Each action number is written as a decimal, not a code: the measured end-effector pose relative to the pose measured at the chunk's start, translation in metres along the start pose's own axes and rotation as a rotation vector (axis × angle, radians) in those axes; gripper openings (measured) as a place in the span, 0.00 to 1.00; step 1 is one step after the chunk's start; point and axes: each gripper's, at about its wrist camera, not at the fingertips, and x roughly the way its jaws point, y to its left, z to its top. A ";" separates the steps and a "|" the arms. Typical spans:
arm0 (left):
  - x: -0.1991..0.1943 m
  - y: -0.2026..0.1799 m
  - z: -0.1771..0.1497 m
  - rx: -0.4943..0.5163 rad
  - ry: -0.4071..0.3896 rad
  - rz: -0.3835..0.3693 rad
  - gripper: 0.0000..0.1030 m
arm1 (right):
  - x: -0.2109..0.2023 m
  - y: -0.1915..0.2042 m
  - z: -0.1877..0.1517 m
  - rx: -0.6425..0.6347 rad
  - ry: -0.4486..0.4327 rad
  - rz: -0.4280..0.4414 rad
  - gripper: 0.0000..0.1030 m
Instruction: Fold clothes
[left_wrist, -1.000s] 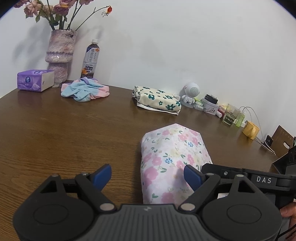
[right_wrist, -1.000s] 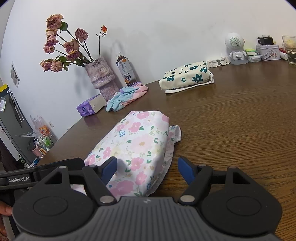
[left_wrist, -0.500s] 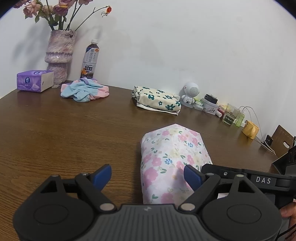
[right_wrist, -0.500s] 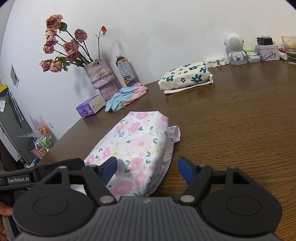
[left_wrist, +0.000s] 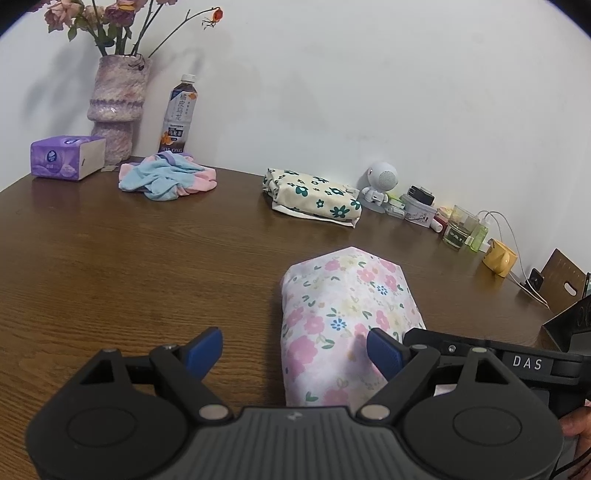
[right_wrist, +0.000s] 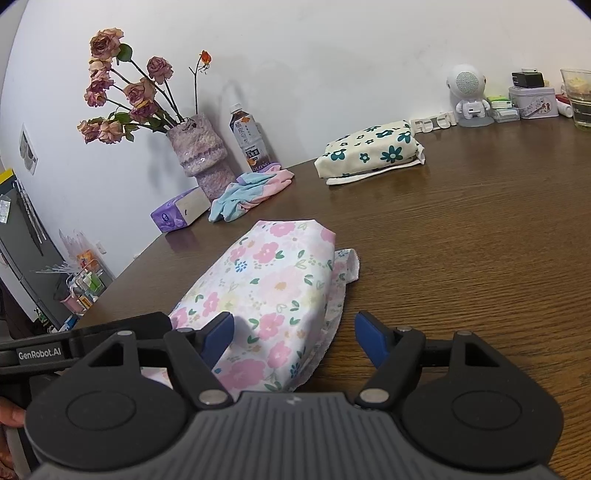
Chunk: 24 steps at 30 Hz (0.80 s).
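Floral garment (left_wrist: 343, 314): soft folded bundle | wooden table (left_wrist: 129, 258) | both grippers' fingers spread, empty

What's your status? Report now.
Left hand-held gripper and right hand-held gripper open, empty. Pink floral garment folded on table. Nothing in the way.

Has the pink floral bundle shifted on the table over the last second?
No. The pink floral bundle sits at the same spot on the table, equally far from the green-flowered bundle.
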 end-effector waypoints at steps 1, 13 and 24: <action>0.000 0.001 0.001 0.002 0.002 0.002 0.82 | 0.000 0.000 0.000 -0.001 -0.002 -0.001 0.72; 0.000 0.007 0.012 0.028 0.028 -0.002 0.82 | 0.000 0.005 -0.001 -0.018 -0.020 -0.030 0.72; 0.024 0.004 0.048 0.075 0.055 -0.031 0.79 | -0.005 0.018 0.014 -0.034 -0.029 -0.073 0.72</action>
